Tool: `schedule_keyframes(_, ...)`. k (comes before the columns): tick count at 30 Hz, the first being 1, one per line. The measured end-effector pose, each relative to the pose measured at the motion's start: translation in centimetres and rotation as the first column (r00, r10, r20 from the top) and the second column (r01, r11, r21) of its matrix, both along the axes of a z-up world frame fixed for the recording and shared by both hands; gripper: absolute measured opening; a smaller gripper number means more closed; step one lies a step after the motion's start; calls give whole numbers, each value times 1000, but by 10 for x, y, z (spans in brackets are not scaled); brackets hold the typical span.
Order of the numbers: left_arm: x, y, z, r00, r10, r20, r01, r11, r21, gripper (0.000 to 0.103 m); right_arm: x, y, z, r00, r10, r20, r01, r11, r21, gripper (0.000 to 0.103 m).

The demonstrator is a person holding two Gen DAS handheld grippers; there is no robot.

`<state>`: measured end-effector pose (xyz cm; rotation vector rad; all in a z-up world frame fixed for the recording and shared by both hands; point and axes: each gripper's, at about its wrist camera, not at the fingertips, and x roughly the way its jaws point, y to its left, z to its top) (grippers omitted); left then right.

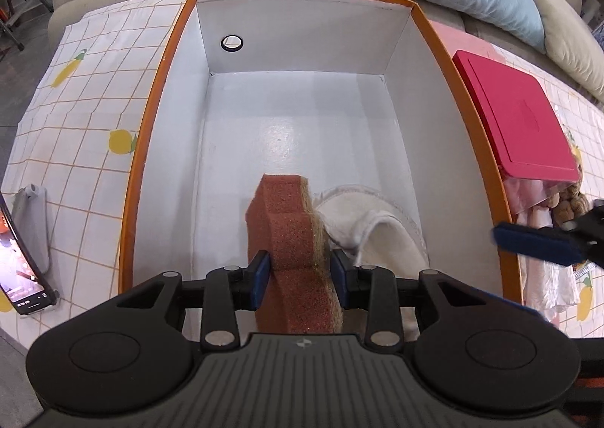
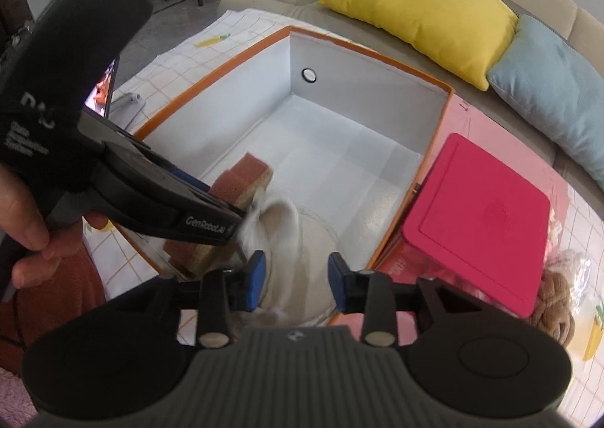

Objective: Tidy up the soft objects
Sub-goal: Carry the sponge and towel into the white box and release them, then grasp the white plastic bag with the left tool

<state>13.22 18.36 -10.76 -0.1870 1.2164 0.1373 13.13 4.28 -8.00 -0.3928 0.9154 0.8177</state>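
Observation:
My left gripper is shut on a reddish-brown sponge with a tan scouring side, holding it on edge over the near end of the orange-rimmed white box. A white folded cloth lies on the box floor just right of the sponge. In the right wrist view my right gripper is open and empty above the white cloth at the box's near edge. The left gripper holding the sponge shows at left.
A red-lidded clear container stands right of the box, with a brown plush toy beside it. A phone on a stand is at left. A sofa with yellow and blue cushions lies behind.

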Motion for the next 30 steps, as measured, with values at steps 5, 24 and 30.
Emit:
schedule_keyframes(5,5,-7,5,1000,-10,-26,11,998,59,60,-9,-23,16,997,-66,34,63,996,65,61)
schedule_keyframes(24,-8,-51,79,982,-57,180,38,993,107,87,-17,-166,4,872,-481,-90,489,862,133,73)
schedule_keyframes(30,-18,-90,107,940,-149,306,148,989,27,87,-22,-206,-3,810,-581,-85,587,799,128,77)
